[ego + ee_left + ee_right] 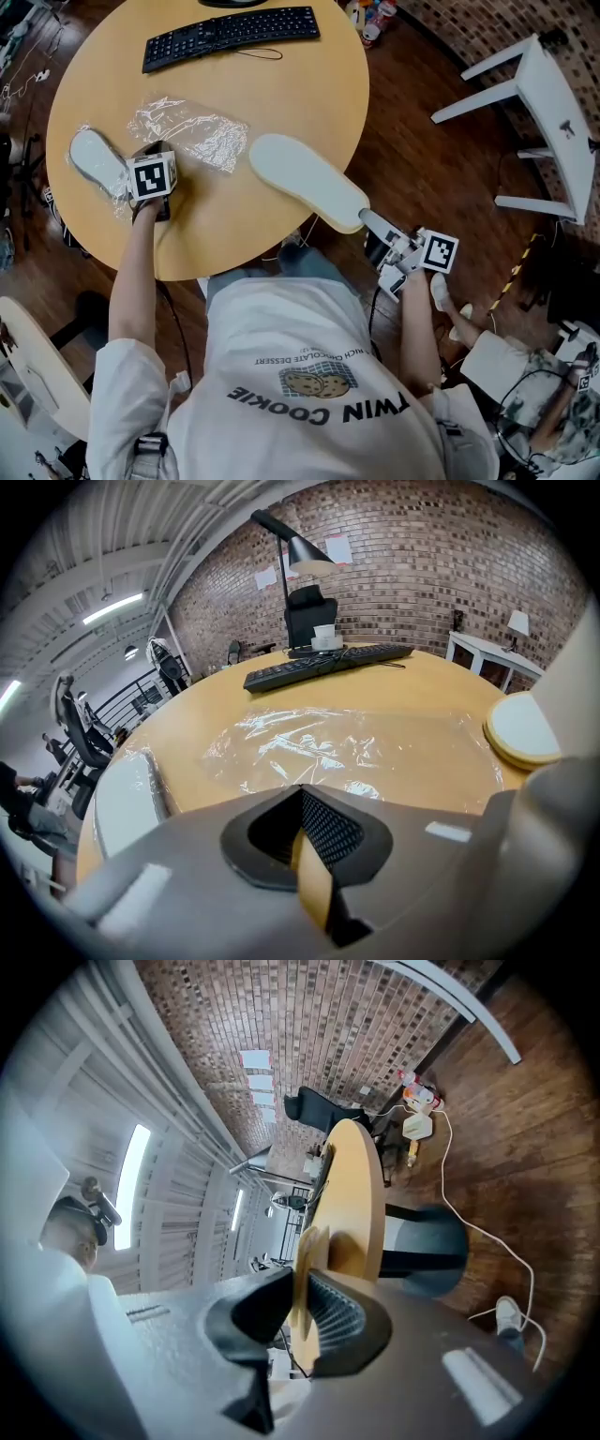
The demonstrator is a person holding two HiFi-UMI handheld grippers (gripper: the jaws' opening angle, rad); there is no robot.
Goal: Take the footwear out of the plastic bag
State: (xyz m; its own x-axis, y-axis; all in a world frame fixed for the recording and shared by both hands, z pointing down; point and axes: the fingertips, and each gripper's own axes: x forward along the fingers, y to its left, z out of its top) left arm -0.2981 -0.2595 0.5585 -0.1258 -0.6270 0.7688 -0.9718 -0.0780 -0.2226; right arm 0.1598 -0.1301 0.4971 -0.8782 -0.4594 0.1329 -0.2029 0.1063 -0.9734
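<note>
A long white slipper (305, 178) with a tan sole lies across the table's (234, 234) near right edge. My right gripper (373, 227) is shut on its end, beyond the rim; the sole's edge (302, 1260) sits between the pads. The slipper's toe (520, 728) shows in the left gripper view. The crumpled clear plastic bag (192, 131) lies flat on the table. My left gripper (150, 155) has its jaws nearly together at the bag's (347, 747) near edge, pinching the film. A second white slipper (94, 157) wrapped in plastic lies just left of it.
A black keyboard (230, 33) lies at the table's far side. A white piece of furniture (544, 103) lies tipped on the wooden floor to the right. A black desk lamp (300, 550) stands beyond the keyboard. Cables and bottles sit on the floor.
</note>
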